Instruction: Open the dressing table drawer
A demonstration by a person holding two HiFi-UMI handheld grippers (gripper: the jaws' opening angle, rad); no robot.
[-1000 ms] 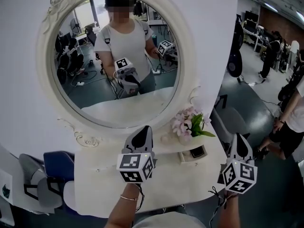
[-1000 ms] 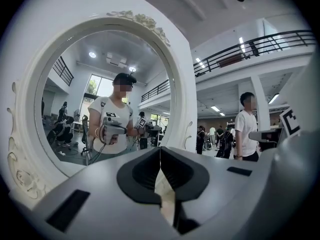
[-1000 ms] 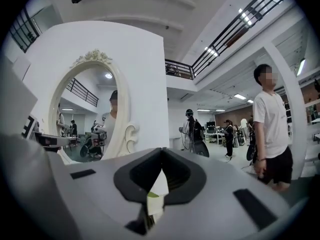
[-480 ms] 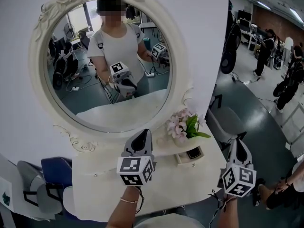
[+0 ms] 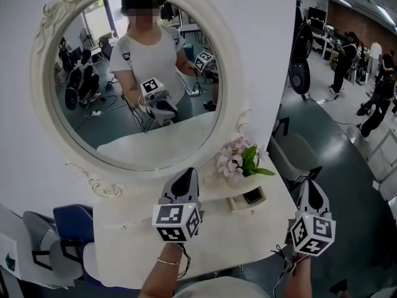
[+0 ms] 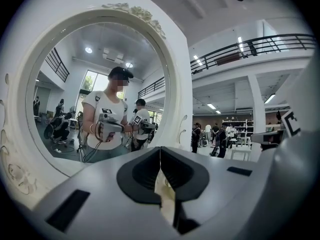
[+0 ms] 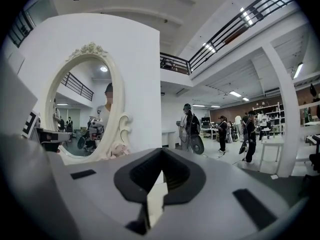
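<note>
The white dressing table [image 5: 124, 253] with its oval mirror [image 5: 133, 79] stands in front of me. A small drawer [image 5: 251, 198] juts from the raised shelf under the mirror, and its dark inside shows. My left gripper [image 5: 186, 177] hovers over the tabletop, left of the drawer, pointing at the mirror frame; its jaws are shut with nothing between them [image 6: 160, 151]. My right gripper [image 5: 309, 188] hangs off the table's right edge, to the right of the drawer. It is shut and empty as well [image 7: 161, 156].
A pot of pink flowers [image 5: 237, 160] stands on the shelf just behind the drawer. A blue chair [image 5: 74, 219] is at the table's left. To the right lies open grey floor with several people [image 5: 344, 61] and a black fan [image 5: 301, 73].
The head view has swung a little, so the mirror and table sit further left in the picture. Both grippers stay almost where they were. People on the right floor have walked on.
</note>
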